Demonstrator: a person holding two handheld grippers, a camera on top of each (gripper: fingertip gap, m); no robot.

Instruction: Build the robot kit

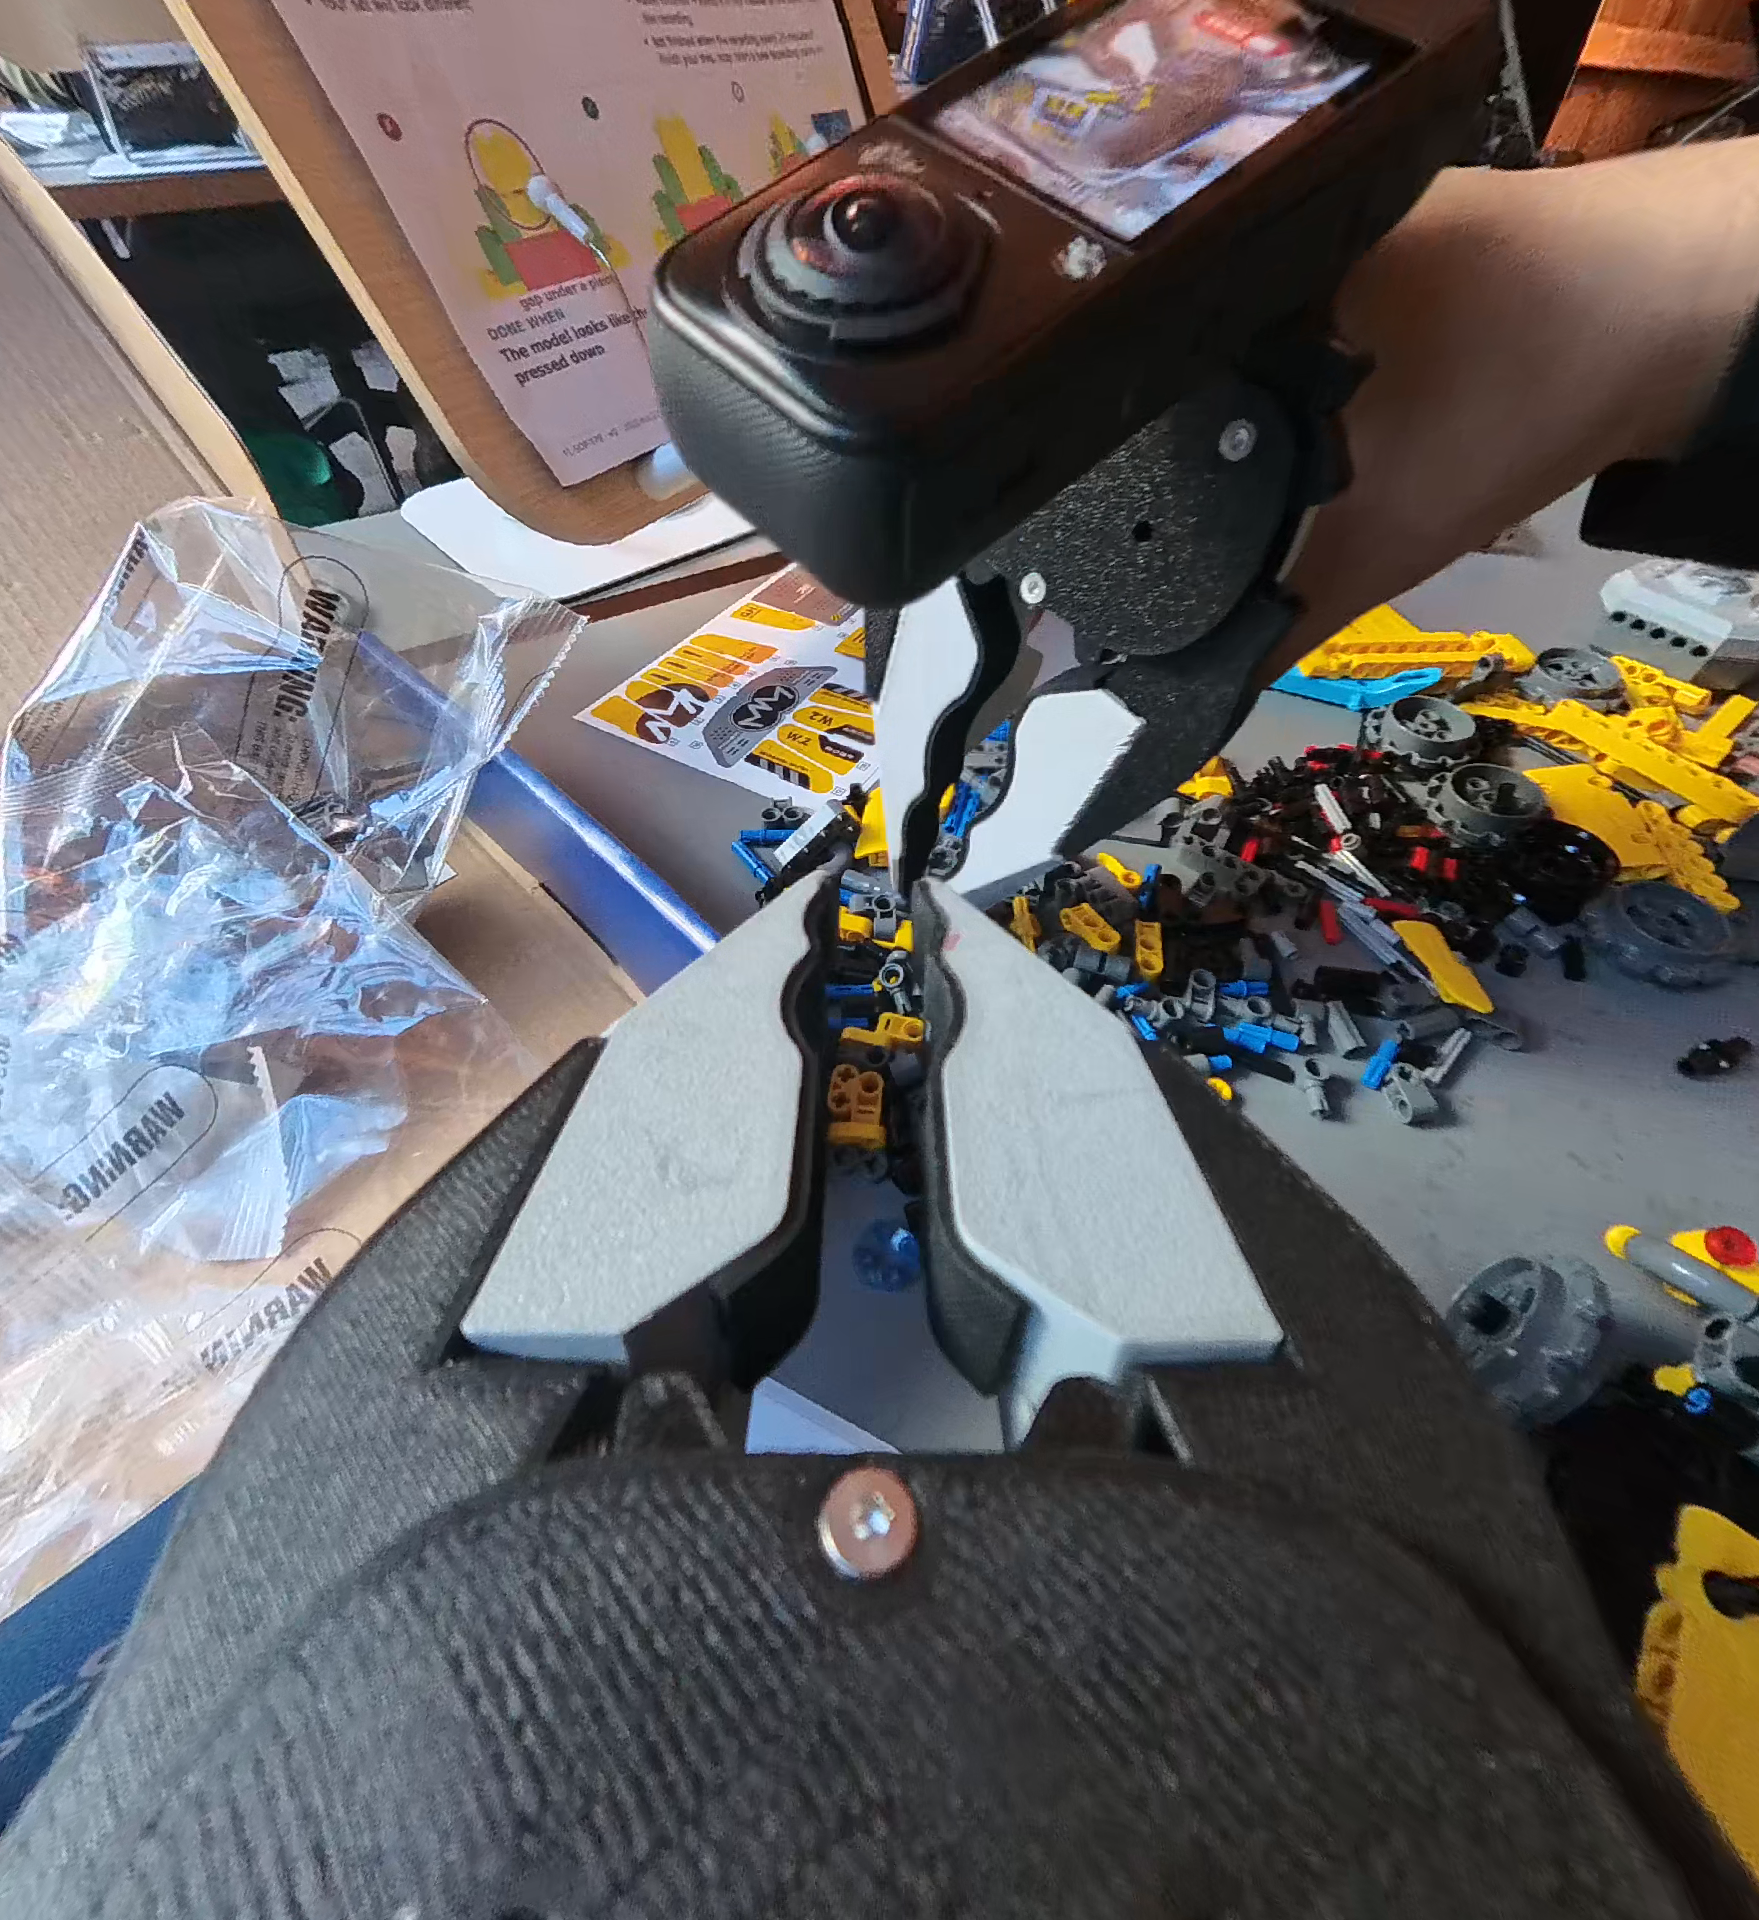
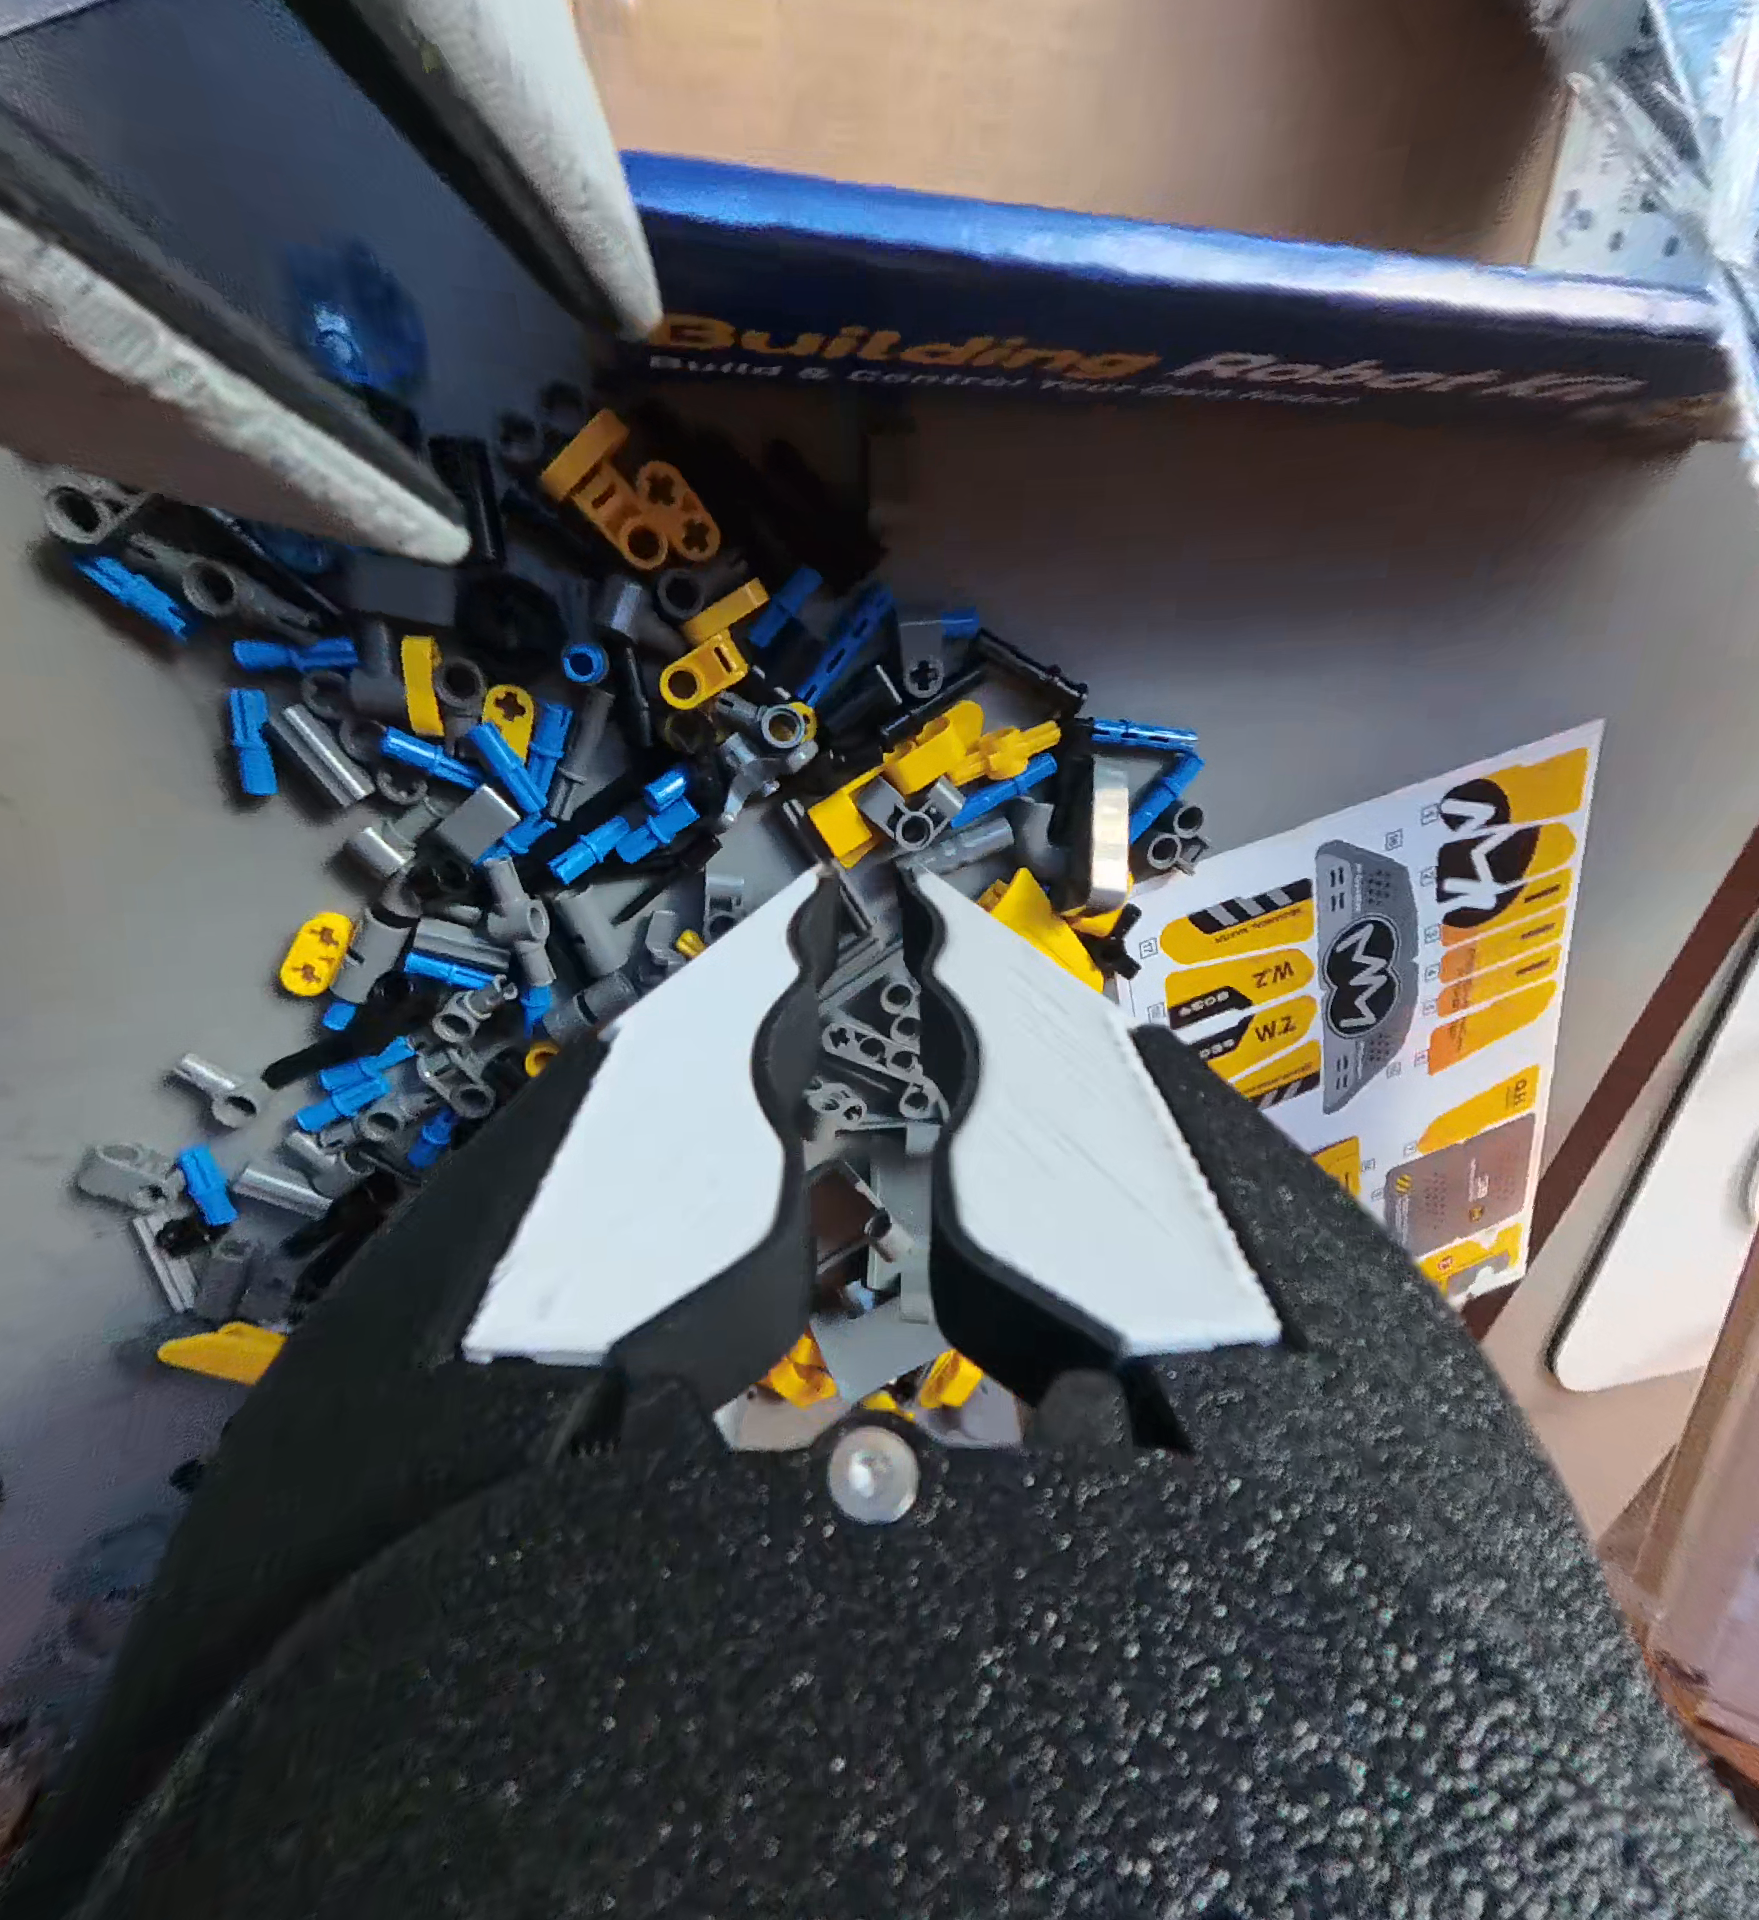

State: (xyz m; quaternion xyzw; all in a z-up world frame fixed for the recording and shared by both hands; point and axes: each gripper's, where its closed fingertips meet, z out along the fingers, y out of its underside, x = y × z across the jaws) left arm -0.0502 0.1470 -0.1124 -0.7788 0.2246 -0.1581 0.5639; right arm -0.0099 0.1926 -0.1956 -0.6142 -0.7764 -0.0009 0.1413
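Note:
My left gripper (image 1: 873,888) is open by a narrow gap and empty, hovering over the near edge of a pile of small blue, grey, black and yellow building parts (image 1: 1166,935). My right gripper (image 2: 867,878) is also open by a narrow gap, low over the same pile (image 2: 646,779), with grey beams showing between its jaws; I cannot tell if it touches them. The two grippers point at each other, tips close. The right gripper shows in the left wrist view (image 1: 989,852), and the left gripper in the right wrist view (image 2: 548,426). A small blue round part (image 1: 885,1252) lies under my left gripper.
A sticker sheet (image 2: 1374,987) lies beside the pile. A blue cardboard box (image 2: 1166,291) holding crumpled clear bags (image 1: 179,883) stands to the left. A partly built yellow vehicle (image 1: 1581,810), a grey wheel hub (image 1: 1524,1330) and a yellow panel (image 1: 1737,1714) lie right. An instruction sheet (image 1: 542,260) stands behind. Spacing between my two grippers at the tips: around 10 cm.

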